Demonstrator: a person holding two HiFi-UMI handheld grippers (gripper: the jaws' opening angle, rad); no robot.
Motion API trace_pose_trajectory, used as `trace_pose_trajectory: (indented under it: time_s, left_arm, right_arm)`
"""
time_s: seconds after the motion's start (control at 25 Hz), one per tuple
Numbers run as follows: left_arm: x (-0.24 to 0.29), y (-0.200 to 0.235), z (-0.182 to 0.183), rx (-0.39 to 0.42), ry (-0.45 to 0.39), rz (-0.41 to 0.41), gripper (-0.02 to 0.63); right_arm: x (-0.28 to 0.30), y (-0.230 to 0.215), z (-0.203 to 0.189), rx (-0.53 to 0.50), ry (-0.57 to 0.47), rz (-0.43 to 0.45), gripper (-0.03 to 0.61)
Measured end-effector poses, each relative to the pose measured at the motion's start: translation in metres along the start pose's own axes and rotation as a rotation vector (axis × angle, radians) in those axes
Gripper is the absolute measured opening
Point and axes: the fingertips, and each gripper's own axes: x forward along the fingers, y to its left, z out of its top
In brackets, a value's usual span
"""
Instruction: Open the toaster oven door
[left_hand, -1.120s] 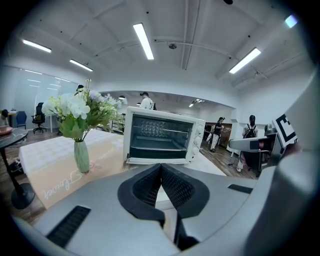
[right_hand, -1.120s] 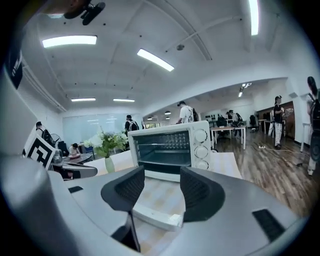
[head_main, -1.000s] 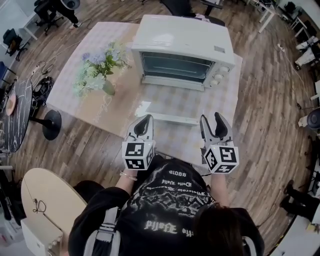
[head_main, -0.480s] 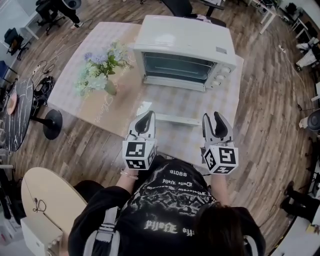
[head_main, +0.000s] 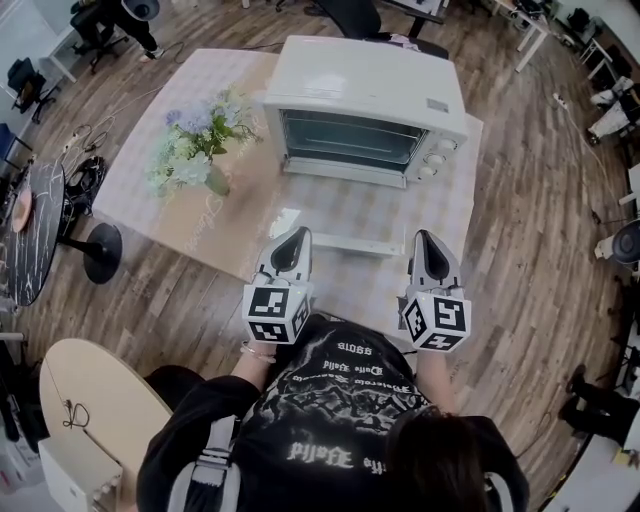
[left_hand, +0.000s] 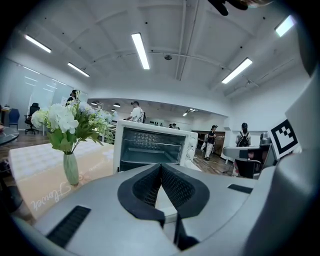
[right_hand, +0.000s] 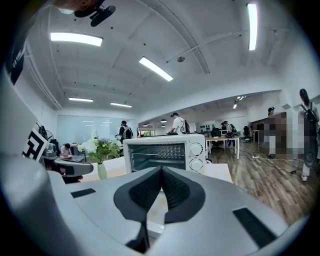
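Note:
The white toaster oven (head_main: 365, 100) stands at the far side of the checked table (head_main: 450, 200). Its glass door (head_main: 340, 215) hangs fully down, and its handle bar (head_main: 345, 243) points toward me, so the empty cavity shows (left_hand: 150, 150) (right_hand: 160, 152). My left gripper (head_main: 293, 236) hovers at the table's near edge, left of the handle, shut on nothing (left_hand: 161, 165). My right gripper (head_main: 427, 240) hovers just right of the handle, its jaws also shut and empty (right_hand: 161, 169). Neither gripper touches the oven.
A vase of pale flowers (head_main: 205, 140) stands on the table left of the oven. A dark round side table (head_main: 25, 230) and a light wooden top (head_main: 95, 400) are to my left on the wood floor. People, desks and chairs fill the office behind.
My right gripper's jaws have closed from wide open to shut, with nothing between them. Both grippers stay near the table's front edge; the oven door remains down.

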Motion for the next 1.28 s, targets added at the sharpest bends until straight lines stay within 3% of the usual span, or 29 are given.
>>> trace_pose_trajectory:
  time_s: [1.28]
  left_arm:
    - [-0.008,-0.017,-0.020,0.097,0.046,-0.042,0.020]
  right_arm:
    - [-0.003,0.024,-0.019,-0.076,0.048,0.092,0.008]
